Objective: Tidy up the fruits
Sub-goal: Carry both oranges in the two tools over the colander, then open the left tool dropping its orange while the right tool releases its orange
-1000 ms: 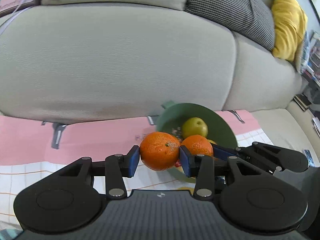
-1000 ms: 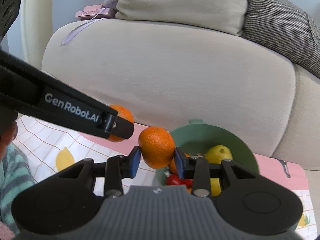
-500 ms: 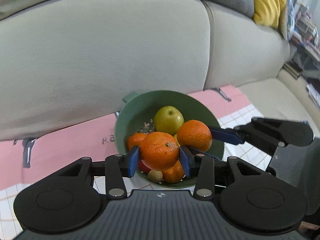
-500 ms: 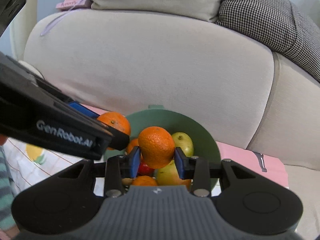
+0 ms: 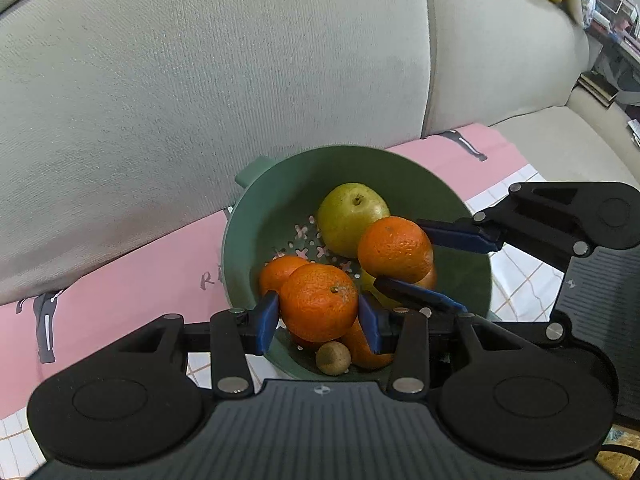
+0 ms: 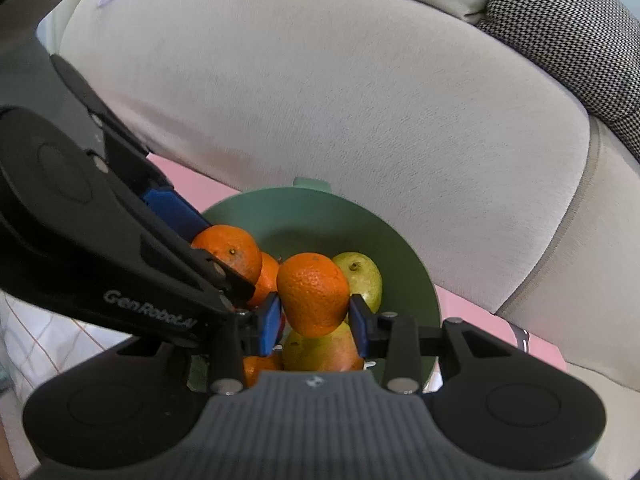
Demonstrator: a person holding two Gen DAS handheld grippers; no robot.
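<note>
1. The left gripper [image 5: 319, 322] is pointed steeply downward, its blue pads [image 5: 267, 322] pressed against both sides of an orange [image 5: 319, 307].
2. The right gripper [image 6: 315, 322] is tilted downward likewise, its pads [image 6: 269, 323] clamped on a second orange [image 6: 313, 294].
3. The two grippers are held close together, apparently without touching, though the gap is hard to judge.

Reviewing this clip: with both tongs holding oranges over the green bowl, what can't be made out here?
- Bowl near rim and contents: both views, hidden by tongs bodies and held oranges.
- Red fruit: right wrist view, a sliver behind the right tongs.
- Left tongs orange: whether it touches fruit beneath, unclear.
- Small brown fruit: kind unclear.
</note>
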